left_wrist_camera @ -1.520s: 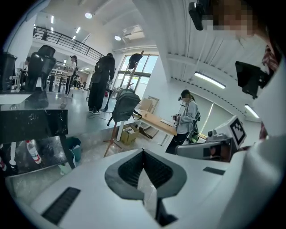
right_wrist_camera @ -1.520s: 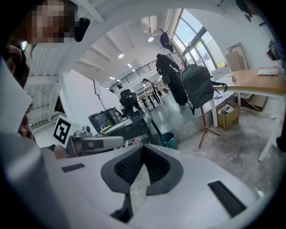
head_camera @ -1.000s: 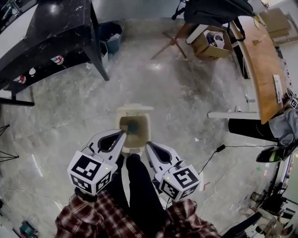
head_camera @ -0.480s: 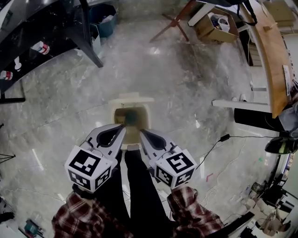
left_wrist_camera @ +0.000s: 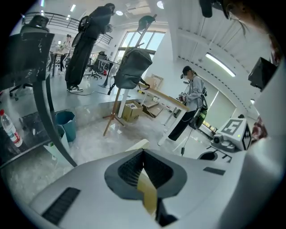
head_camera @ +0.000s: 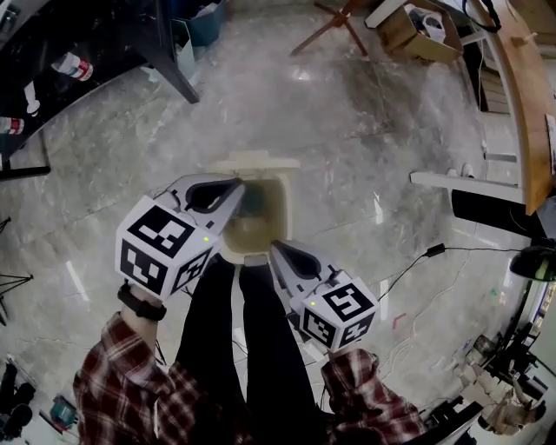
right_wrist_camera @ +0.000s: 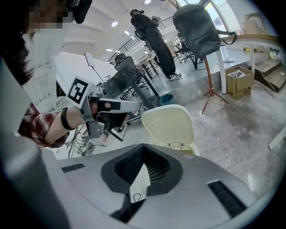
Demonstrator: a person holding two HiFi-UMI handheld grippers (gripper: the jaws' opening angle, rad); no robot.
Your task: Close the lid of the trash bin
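Note:
The cream trash bin (head_camera: pixel 281 205) stands on the marble floor just ahead of my legs. Its lid (head_camera: pixel 259 162) is up, hinged at the far side. In the right gripper view the lid (right_wrist_camera: pixel 168 124) stands upright, its inner face towards me. My left gripper (head_camera: pixel 236 182) is shut and empty, its tip over the bin's left rim close to the lid; the lid's edge (left_wrist_camera: pixel 139 145) shows just past its jaws. My right gripper (head_camera: pixel 274 247) is shut and empty, low at the bin's near right corner. The left gripper (right_wrist_camera: pixel 135 105) also shows left of the lid.
A black table (head_camera: pixel 78 52) and a teal bin (head_camera: pixel 204 17) are at the far left. A wooden stand (head_camera: pixel 334 22), a cardboard box (head_camera: pixel 421 26) and a long wooden desk (head_camera: pixel 530 96) lie at the far right. A cable (head_camera: pixel 408 265) trails on the floor to the right.
My left gripper has risen and moved forward to the bin's left rim beside the lid. The right gripper has stayed near the bin's front. The lid is still upright.

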